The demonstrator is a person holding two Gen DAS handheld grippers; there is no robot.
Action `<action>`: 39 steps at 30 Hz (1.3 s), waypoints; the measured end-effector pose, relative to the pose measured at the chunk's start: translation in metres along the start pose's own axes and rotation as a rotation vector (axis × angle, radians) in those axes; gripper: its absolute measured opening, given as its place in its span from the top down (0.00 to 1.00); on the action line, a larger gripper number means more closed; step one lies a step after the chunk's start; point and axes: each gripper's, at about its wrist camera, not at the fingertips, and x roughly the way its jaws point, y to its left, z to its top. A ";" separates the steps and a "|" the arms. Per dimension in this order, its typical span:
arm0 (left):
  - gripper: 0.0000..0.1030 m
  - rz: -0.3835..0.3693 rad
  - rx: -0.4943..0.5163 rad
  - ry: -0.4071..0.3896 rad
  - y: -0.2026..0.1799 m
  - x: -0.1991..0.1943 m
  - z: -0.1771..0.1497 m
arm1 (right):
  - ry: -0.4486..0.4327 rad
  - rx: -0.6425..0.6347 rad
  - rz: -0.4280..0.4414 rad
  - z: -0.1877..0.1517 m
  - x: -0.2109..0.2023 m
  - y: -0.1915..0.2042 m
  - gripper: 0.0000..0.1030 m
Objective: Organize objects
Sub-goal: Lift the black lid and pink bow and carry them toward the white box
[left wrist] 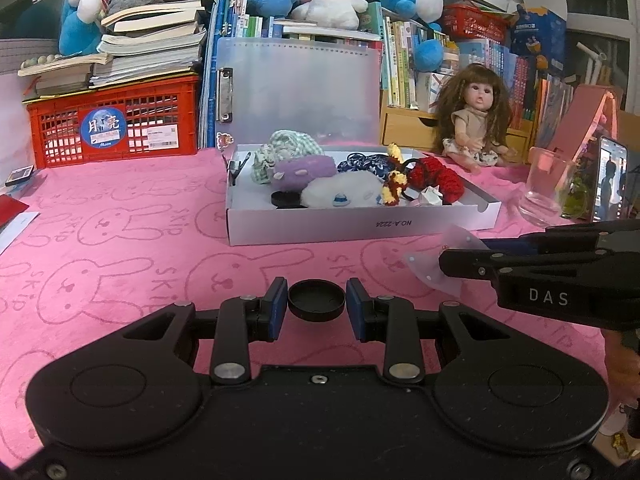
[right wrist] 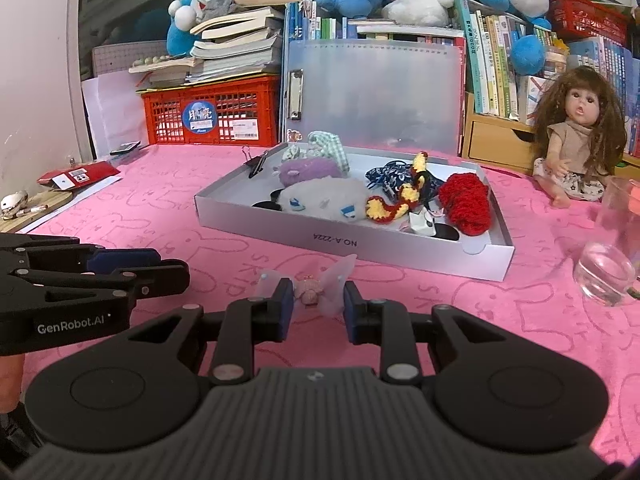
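**Claws on two small items before the white box**

Black round cap (left wrist: pixel 316 300) sits between the blue pads of your left claw (left wrist: pixel 316 305), which is clamped on its two sides just above the pink rabbit-print worktop (left wrist: pixel 120 248). Your right claw (right wrist: pixel 317 307) holds its jaws drawn in on a sheer pale-pink bow hair clip (right wrist: pixel 316 289); the pads (right wrist: pixel 286 307) meet the bow's wings, with its small pink centre charm in the gap. Seen from the left wrist, your right claw enters from the right edge, and the bow's translucent wing shows at its tip. Both claws are near the front wall of the open white box (left wrist: pixel 360 226), marked "NO.A-222A". Inside lie a green checked scrunchie (left wrist: pixel 288 145), a purple plush piece (left wrist: pixel 306 174), a white plush piece (left wrist: pixel 340 194), a red knitted piece (left wrist: pixel 442 176) and further hair accessories. To the right stand a clear glass (left wrist: pixel 546 192) and a seated doll (left wrist: pixel 474 120); a red crate (left wrist: pixel 116 120) under stacked books stands at the back left.
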 end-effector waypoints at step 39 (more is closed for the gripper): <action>0.71 -0.044 0.006 -0.027 -0.022 0.024 0.024 | -0.022 0.040 -0.049 0.001 -0.002 -0.021 0.70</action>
